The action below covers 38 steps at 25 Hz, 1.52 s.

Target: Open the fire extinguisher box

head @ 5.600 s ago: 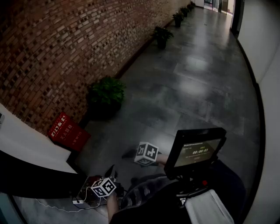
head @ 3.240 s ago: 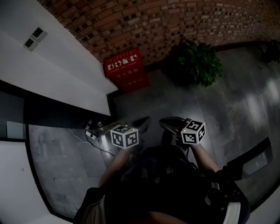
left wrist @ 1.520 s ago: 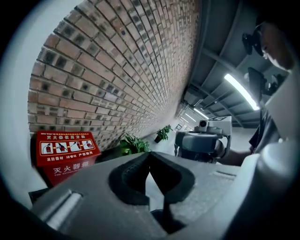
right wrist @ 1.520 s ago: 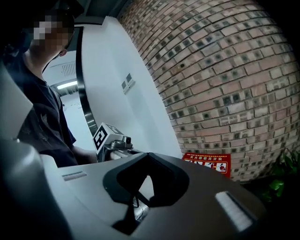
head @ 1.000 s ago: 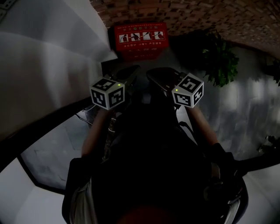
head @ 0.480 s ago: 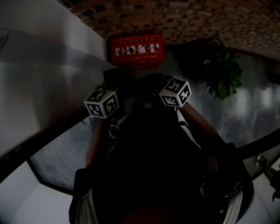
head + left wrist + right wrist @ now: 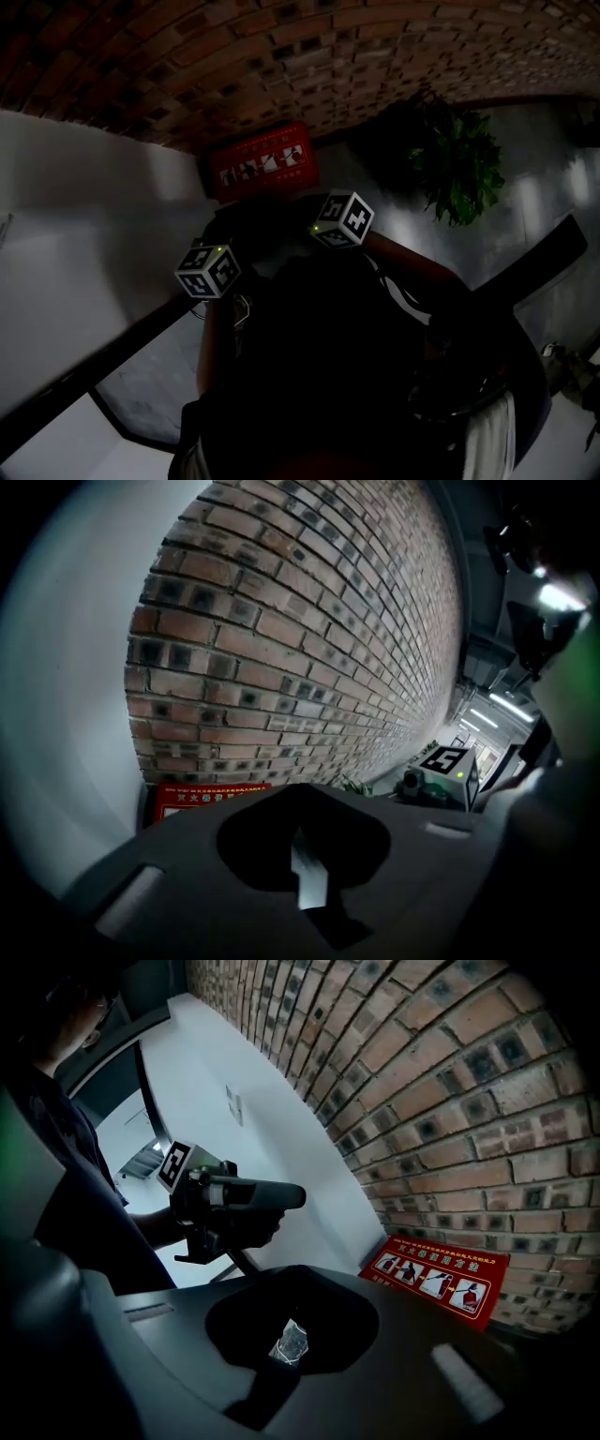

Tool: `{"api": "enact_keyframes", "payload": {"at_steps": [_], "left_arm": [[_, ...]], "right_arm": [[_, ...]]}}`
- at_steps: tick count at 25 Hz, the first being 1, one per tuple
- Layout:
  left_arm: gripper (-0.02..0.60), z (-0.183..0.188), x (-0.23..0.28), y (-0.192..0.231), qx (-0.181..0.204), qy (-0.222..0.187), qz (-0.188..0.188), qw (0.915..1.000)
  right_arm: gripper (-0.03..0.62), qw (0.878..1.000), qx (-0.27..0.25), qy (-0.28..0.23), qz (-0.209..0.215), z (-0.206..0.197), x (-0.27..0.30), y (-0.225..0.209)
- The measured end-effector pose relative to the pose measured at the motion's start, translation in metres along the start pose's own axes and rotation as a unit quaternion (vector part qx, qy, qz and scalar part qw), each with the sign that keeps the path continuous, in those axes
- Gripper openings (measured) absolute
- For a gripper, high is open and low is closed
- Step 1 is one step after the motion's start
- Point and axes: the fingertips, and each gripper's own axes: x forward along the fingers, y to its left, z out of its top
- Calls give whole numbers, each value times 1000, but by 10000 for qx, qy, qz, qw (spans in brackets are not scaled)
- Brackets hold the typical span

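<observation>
The fire extinguisher box (image 7: 263, 168) is a red case with a strip of white pictograms, standing on the floor against the brick wall, lid closed. It also shows as the red box (image 7: 208, 797) behind the left jaws and the red box (image 7: 436, 1280) ahead and to the right of the right jaws. My left gripper (image 7: 302, 795) is shut with nothing in it. My right gripper (image 7: 292, 1275) also looks shut and empty. Both are held short of the box, not touching it. In the head view their marker cubes, left (image 7: 208, 270) and right (image 7: 342, 219), sit just below the box.
A potted plant (image 7: 452, 161) stands right of the box by the brick wall (image 7: 328, 56). A white wall panel (image 7: 94, 197) runs along the left. Grey floor tiles (image 7: 525, 216) stretch to the right. The person's dark torso fills the lower head view.
Both grippers have travelled forward towards the red box, which now sits closer above their cubes. The right cube has drawn in nearest to it. The jaws stay shut.
</observation>
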Motion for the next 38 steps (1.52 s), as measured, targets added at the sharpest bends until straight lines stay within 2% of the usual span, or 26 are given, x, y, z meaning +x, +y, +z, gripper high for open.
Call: {"api": "enact_keyframes", "payload": {"at_steps": [2, 7, 12, 18, 23, 31, 35, 38], "left_arm": [[2, -4, 8, 2, 183, 124, 166, 9996], [2, -15, 34, -5, 105, 403, 333, 9986], [2, -19, 42, 4, -110, 556, 412, 9975], [2, -14, 41, 17, -279, 368, 533, 9975], [2, -18, 39, 37, -687, 237, 600, 9955], [2, -88, 50, 100, -1213, 820, 957, 9846], [2, -119, 61, 134, -1341, 1148, 1066, 9785], [2, -136, 73, 167, -1389, 1331, 1203, 9739]], "right_arm": [[0, 9999, 2, 128, 107, -7, -6, -7], [0, 9991, 205, 354, 74, -33, -34, -37], [0, 9997, 210, 138, 62, -10, -33, -39], [0, 9993, 162, 251, 227, -5, -24, -40], [0, 9992, -77, 334, 202, -4, -16, -53], [0, 9966, 195, 788, 120, -15, 12, -50], [0, 9945, 338, 988, 86, -21, 34, -47], [0, 9945, 356, 977, -139, -20, 52, -56]]}}
